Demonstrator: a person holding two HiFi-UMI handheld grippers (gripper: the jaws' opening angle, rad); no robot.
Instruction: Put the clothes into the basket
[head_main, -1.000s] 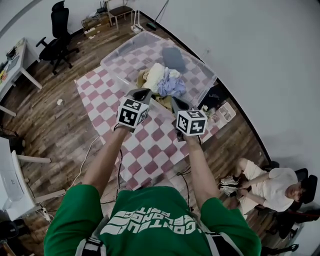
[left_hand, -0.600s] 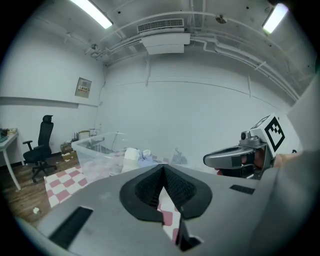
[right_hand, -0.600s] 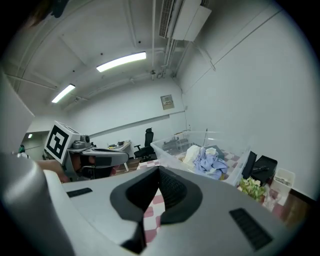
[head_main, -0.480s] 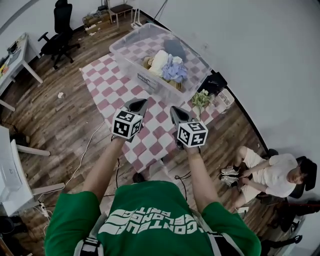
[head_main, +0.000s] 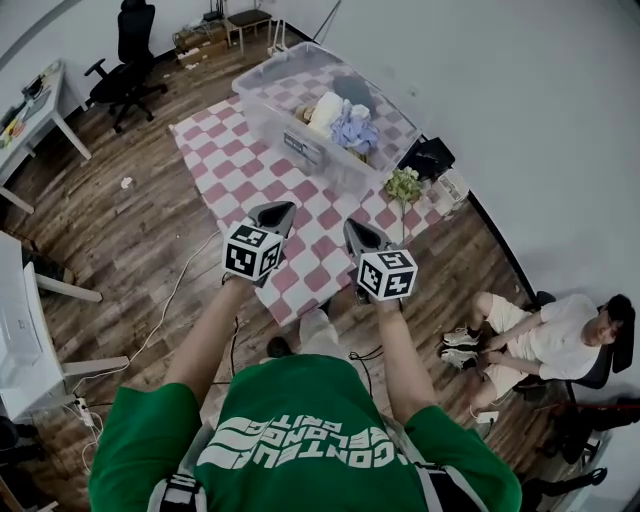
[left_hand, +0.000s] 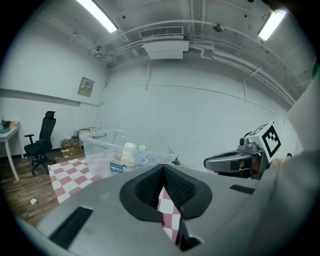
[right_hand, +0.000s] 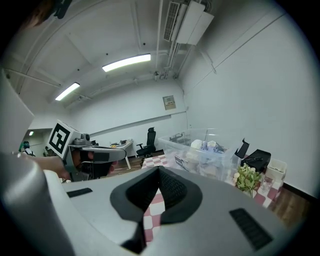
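head view: left claw (head_main: 274, 212) and right claw (head_main: 360, 230) both pinched shut, empty, side by side; clothes (head_main: 341, 122) lie piled inside clear basket (head_main: 272, 116) on checkered cloth (head_main: 230, 170), well ahead of both, right claw slightly nearer

light: bright ceiling tubes (left_hand: 98, 13) | edges: fisheye-bent, dark corners

Clear basket (head_main: 300, 105) on checkered mat, clothes (head_main: 340, 120) piled inside
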